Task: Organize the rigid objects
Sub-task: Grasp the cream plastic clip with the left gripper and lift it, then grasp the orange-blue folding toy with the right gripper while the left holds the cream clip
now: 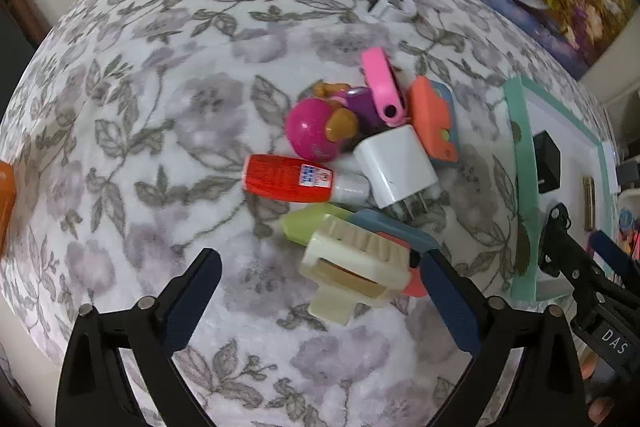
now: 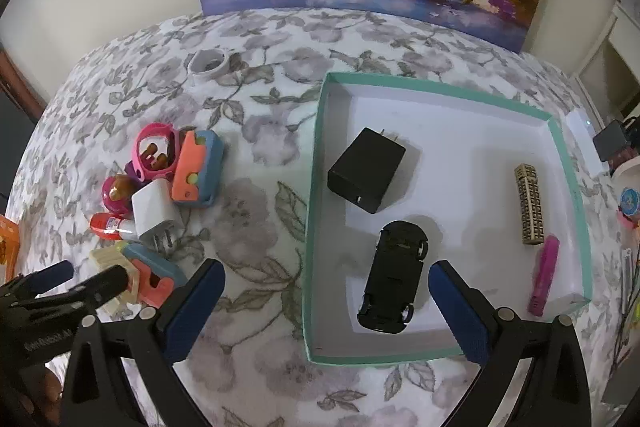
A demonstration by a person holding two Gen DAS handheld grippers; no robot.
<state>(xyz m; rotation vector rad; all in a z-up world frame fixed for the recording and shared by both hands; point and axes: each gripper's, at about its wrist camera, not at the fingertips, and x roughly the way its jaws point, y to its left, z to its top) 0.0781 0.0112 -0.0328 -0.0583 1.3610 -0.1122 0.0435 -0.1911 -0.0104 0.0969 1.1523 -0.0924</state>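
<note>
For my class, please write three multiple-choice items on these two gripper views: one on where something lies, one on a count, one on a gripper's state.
1. Where does the black toy car lie?
A. inside the teal-rimmed box
B. in the pile on the cloth
C. on the painting

2. How many things lie inside the box?
A. two
B. four
C. six

3. How does the right gripper stand?
A. shut on the car
B. open, holding nothing
C. shut on the white charger

Answers:
1 A: the car rests on the box's white floor, near its front wall.
2 B: car, black charger, brass bar and pink marker.
3 B: its blue fingers are spread wide, with nothing between them.
</note>
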